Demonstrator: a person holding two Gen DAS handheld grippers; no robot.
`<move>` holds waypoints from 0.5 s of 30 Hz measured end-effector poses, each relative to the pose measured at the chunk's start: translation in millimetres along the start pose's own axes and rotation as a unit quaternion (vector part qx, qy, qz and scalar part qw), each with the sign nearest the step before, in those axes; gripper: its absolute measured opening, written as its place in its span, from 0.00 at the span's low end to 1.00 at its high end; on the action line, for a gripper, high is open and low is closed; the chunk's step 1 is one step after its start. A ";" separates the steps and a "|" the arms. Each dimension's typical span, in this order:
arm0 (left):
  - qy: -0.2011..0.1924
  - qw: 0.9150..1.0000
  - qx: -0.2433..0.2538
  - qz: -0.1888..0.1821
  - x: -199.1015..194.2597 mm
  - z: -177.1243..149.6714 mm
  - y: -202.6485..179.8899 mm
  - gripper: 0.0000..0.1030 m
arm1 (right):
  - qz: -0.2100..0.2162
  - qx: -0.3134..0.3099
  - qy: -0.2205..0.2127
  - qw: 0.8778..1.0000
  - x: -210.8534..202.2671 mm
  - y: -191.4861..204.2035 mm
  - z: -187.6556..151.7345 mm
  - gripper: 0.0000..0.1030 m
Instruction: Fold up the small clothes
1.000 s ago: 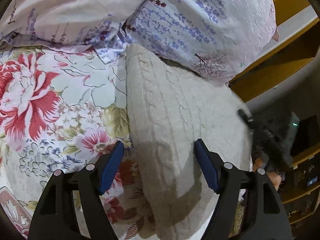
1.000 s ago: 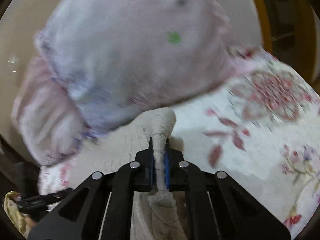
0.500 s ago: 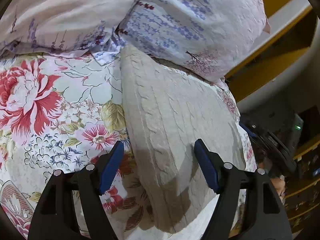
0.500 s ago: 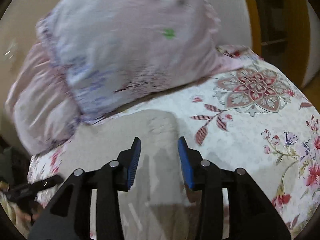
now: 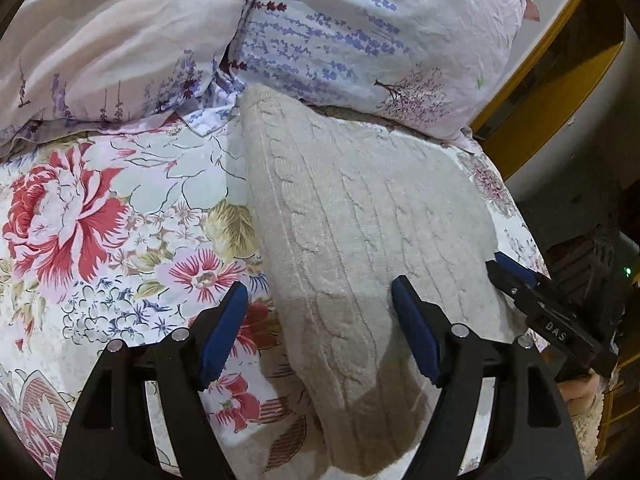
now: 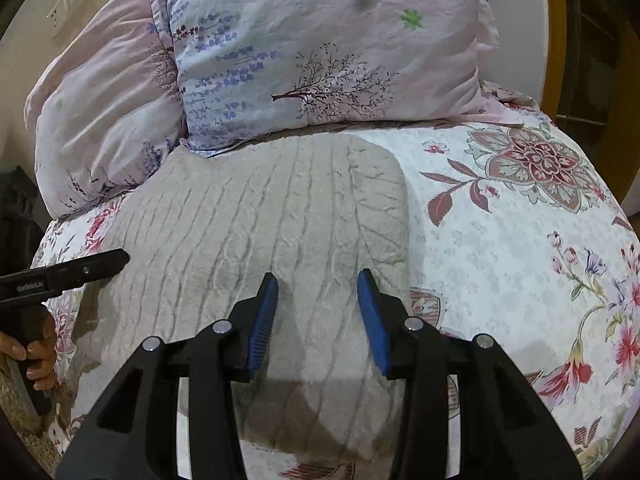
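A beige cable-knit garment [image 5: 352,224] lies folded flat on the floral bedspread [image 5: 104,216], its far end against the pillows. It also shows in the right wrist view [image 6: 256,224]. My left gripper [image 5: 320,320] is open and empty, hovering over the garment's near left edge. My right gripper [image 6: 318,312] is open and empty above the garment's near right part. In the left wrist view the right gripper [image 5: 516,280] shows at the garment's right edge. In the right wrist view the left gripper [image 6: 80,266] shows at the garment's left edge.
Two floral pillows [image 5: 360,32] [image 6: 320,48] lie at the head of the bed, touching the garment's far end. A wooden bed frame [image 5: 560,60] and dark furniture [image 5: 600,248] stand beyond the bed's side. The bedspread [image 6: 520,240] stretches to the right.
My right gripper, shut on a fold of the garment a second ago, has opened and let it go. The garment now lies flat. Both grippers have drawn back a little.
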State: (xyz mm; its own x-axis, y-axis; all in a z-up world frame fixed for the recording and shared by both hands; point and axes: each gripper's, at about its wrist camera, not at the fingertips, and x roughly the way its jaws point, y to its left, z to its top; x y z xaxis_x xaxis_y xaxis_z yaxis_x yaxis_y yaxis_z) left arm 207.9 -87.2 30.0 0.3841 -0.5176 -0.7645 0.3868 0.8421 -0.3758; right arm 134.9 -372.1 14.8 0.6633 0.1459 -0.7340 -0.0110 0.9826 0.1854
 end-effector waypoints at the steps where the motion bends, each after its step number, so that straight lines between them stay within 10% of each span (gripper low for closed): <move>1: -0.001 1.000 0.001 0.002 2.1 0.0 -0.5 0.76 | 0.000 0.001 -0.004 1.000 -0.6 0.0 -1.7 0.40; 15: -0.013 1.000 -0.017 -0.009 -12.4 -0.4 5.4 0.77 | 0.076 0.138 -0.006 0.988 -20.6 -44.7 26.4 0.73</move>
State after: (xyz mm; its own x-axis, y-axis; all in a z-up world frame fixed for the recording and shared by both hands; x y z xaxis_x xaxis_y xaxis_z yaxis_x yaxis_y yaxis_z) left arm 205.0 -76.1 37.2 0.3989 -0.5367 -0.7435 0.3663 0.8366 -0.4074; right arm 141.5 -422.1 38.8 0.6779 0.2858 -0.6773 0.0926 0.8808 0.4644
